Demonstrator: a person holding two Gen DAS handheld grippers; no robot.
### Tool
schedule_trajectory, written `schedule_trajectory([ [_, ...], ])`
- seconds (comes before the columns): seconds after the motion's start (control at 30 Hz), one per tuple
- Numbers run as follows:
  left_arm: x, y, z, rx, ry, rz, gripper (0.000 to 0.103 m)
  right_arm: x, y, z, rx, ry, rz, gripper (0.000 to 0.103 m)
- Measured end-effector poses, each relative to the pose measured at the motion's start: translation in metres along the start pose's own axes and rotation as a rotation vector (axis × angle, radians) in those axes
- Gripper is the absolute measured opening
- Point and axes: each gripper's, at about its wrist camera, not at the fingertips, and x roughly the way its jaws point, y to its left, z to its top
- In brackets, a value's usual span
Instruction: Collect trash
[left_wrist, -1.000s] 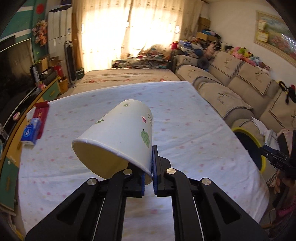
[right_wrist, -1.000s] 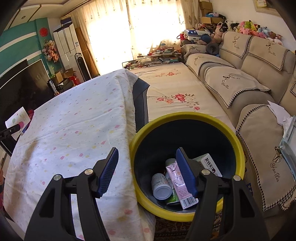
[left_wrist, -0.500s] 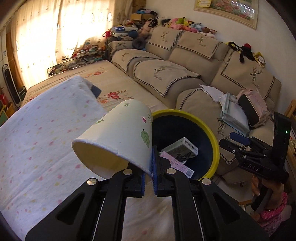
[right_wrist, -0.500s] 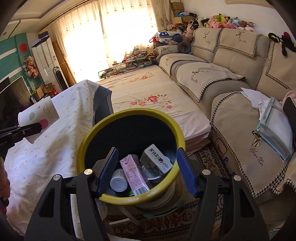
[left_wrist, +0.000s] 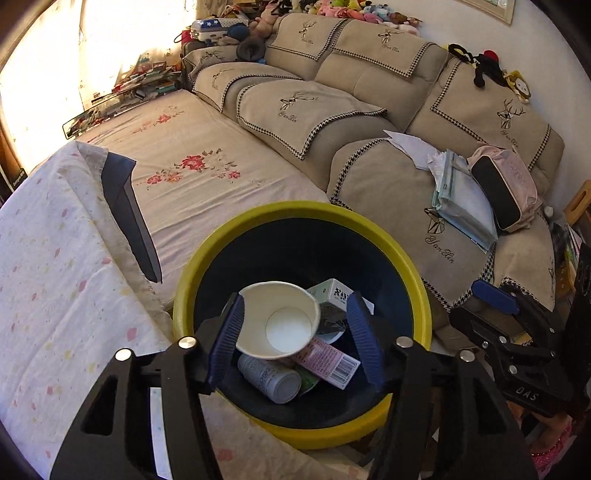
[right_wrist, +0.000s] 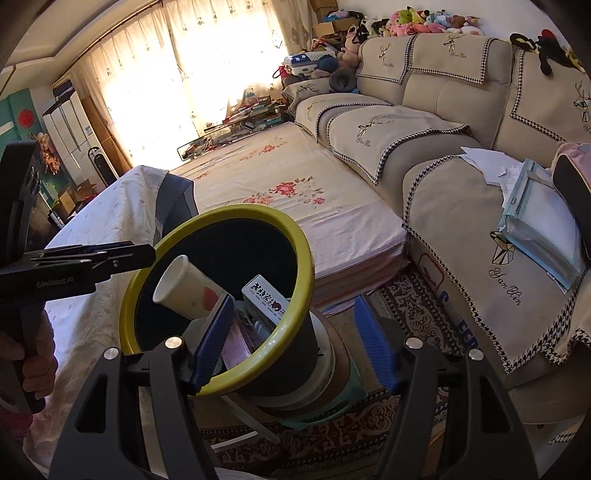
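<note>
**binwatcher:** One white paper cup with little fruit prints (left_wrist: 277, 320) is in the black round trash bin with the yellow rim (left_wrist: 413, 266), tipped on its side on top of the pile. In the left wrist view you look straight into its mouth. The left gripper (left_wrist: 295, 332) hangs right above it, and its blue-padded jaws have just been opening; the cup sits in the gap between them but nothing pinches it, so I read it as let go.

**couchmod:** What's under it?

**binwatcher:** A pink carton with a barcode (left_wrist: 325, 362), a small grey bottle lying flat (left_wrist: 271, 380) and a white box with black print (left_wrist: 334, 295). From the right wrist view the cup (right_wrist: 186, 290) leans against the bin's inner wall, mouth up toward the rim (right_wrist: 306, 254).

**couchmod:** So what can go wrong?

**binwatcher:** My guess: the cup is light and perched high on loose stuff, so a jaw brushing it on the way out could flick it over the rim. The bin also seems to stand on a stack of other tubs (right_wrist: 332, 373), which looks wobbly to me, so a bump from either tool could tilt the lot.

**couchmod:** And the right gripper?

**binwatcher:** The right gripper (right_wrist: 295, 343) is spread wide, holding nothing. Its left pad looks to be at or just inside the rim, I can't tell if it touches. Around that: spotted white cloth (left_wrist: 55, 277), beige sofa (left_wrist: 369, 92).
</note>
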Motion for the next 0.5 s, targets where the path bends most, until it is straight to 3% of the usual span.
schedule_trajectory([
  [0.17, -0.030, 0.010, -0.010, -0.023, -0.064, 0.013, 0.061, -0.004, 0.012, -0.001, -0.019, -0.002, 0.019, 0.064],
  [0.3, -0.089, 0.024, -0.038, -0.063, -0.185, 0.061, 0.088, -0.011, 0.030, -0.001, -0.052, -0.009, 0.047, 0.067],
  [0.43, -0.162, 0.034, -0.078, -0.095, -0.314, 0.172, 0.098, -0.021, 0.057, -0.005, -0.103, -0.008, 0.089, 0.068],
  [0.5, -0.198, 0.039, -0.100, -0.122, -0.368, 0.225, 0.098, -0.029, 0.074, -0.006, -0.132, -0.015, 0.116, 0.069],
])
